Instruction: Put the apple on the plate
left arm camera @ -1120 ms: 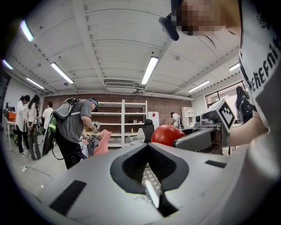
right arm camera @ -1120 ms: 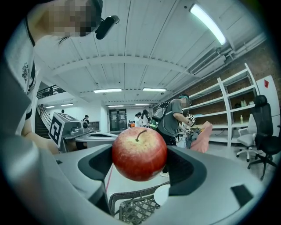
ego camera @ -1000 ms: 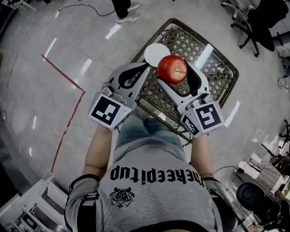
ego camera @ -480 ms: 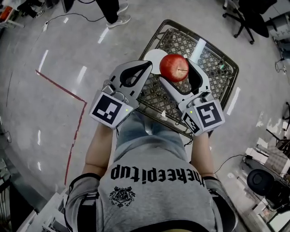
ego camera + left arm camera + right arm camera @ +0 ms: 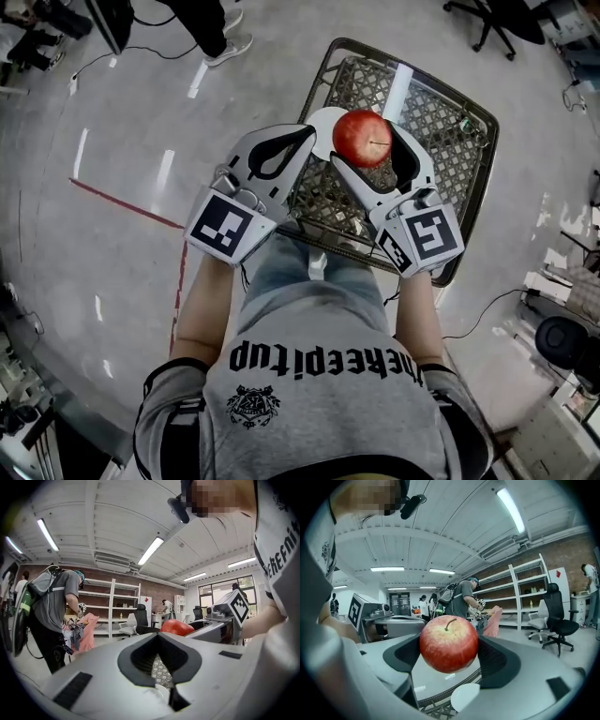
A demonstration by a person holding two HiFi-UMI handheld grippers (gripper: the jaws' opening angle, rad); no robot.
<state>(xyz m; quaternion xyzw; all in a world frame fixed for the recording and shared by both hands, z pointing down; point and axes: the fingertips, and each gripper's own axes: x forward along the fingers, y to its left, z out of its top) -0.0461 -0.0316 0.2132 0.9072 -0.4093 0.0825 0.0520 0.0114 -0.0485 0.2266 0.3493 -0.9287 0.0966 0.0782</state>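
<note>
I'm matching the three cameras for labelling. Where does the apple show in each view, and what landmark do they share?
Head view: apple at upper centre.
Left gripper view: apple just right of centre, only a red sliver showing.
Right gripper view: apple at centre, large, stem up.
Shared landmark: the white plate, beside the apple's left edge in the head view and low centre in both gripper views.
</note>
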